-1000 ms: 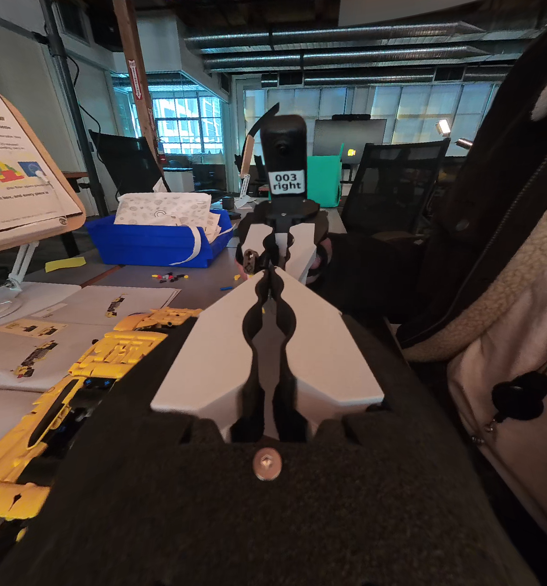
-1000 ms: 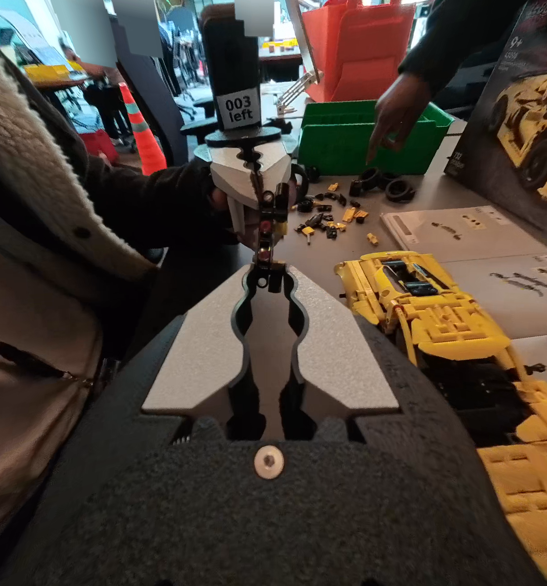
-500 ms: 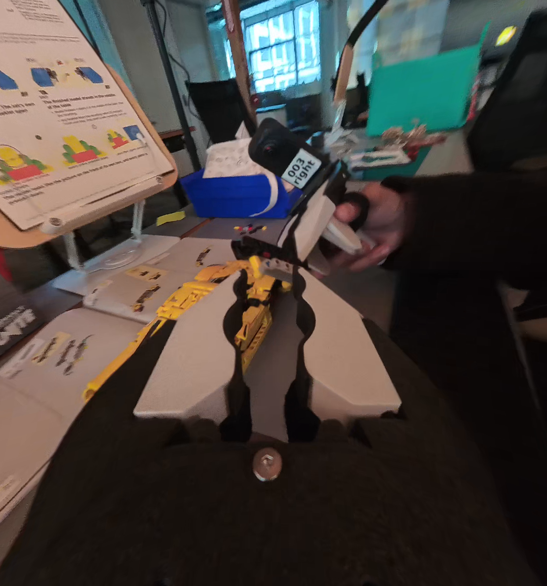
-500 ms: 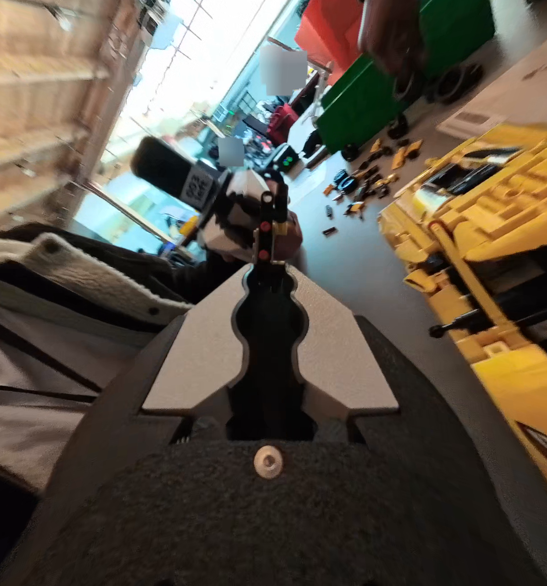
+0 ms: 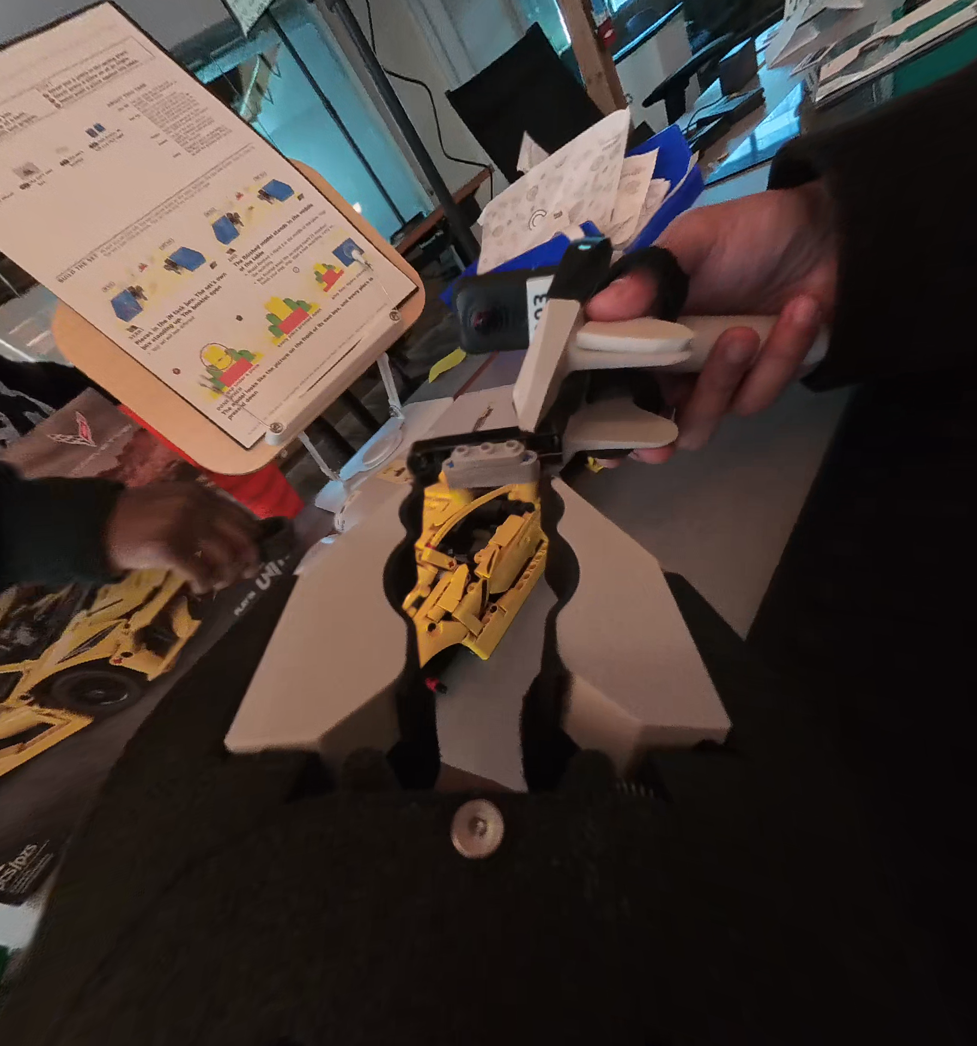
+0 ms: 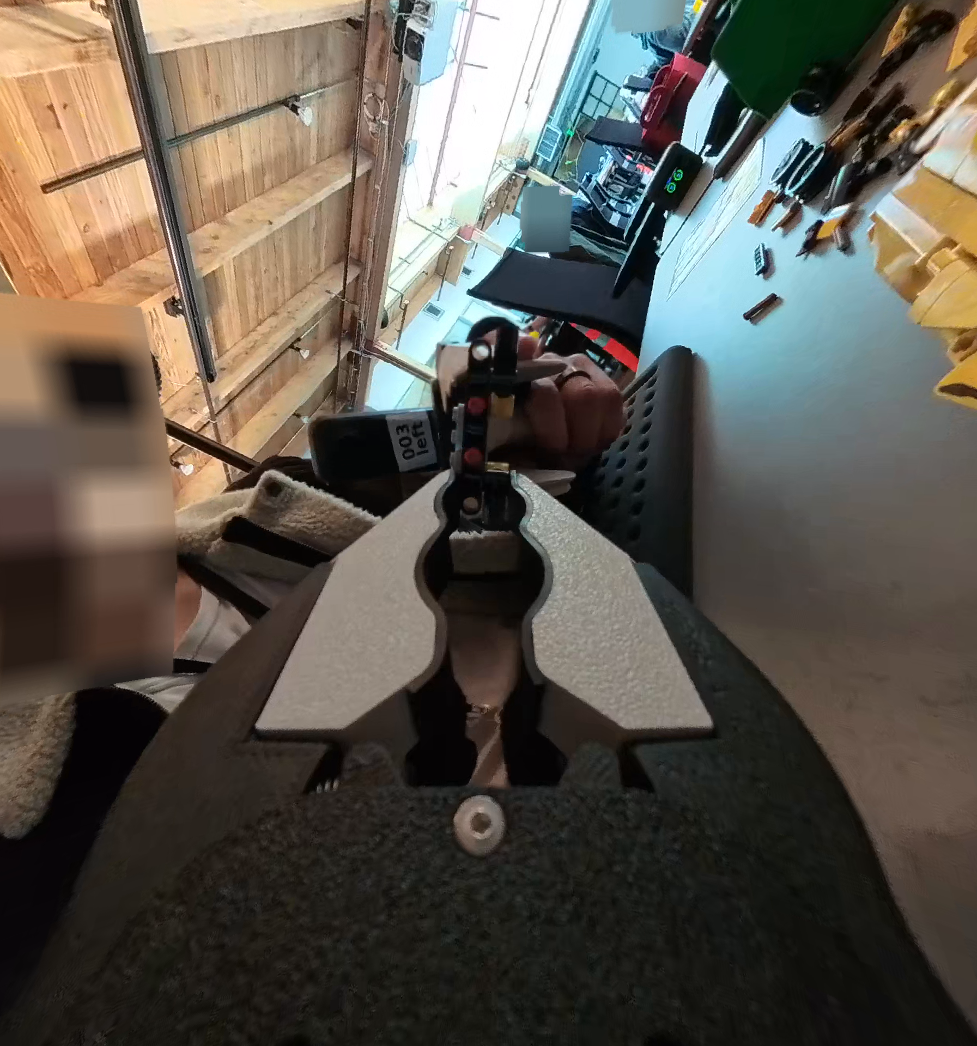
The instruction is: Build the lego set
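Tilting since the earlier frames: both views are rolled further; the grey tabletop (image 6: 814, 453) now runs up the right edge of the right wrist view, and a printed cardboard box showing a yellow car (image 5: 50, 651) and another person's hand (image 5: 180, 537) have entered the left wrist view.
Left tongs, change: a second ago almost together; now apart by one brick's width.
Sub-assembly: small Lego sub-assembly (image 6: 477, 430), a black studded plastic beam with red round pins, a pale grey holed brick and tan bits, held in the air between the two tools.
Left gripper (image 5: 477, 481): matte grey wedge fingers clamped on the grey brick end.
Right gripper (image 6: 480, 487): pebbled grey fingers nearly together, clamped on the black beam's other end.
Model: glossy yellow Lego car (image 5: 474, 571), angular panels, lying on the table below the left fingers.
Background: laminated instruction sheet on a rounded plywood stand (image 5: 191, 226); loose dark and tan pieces (image 6: 814, 170) scattered on the table.
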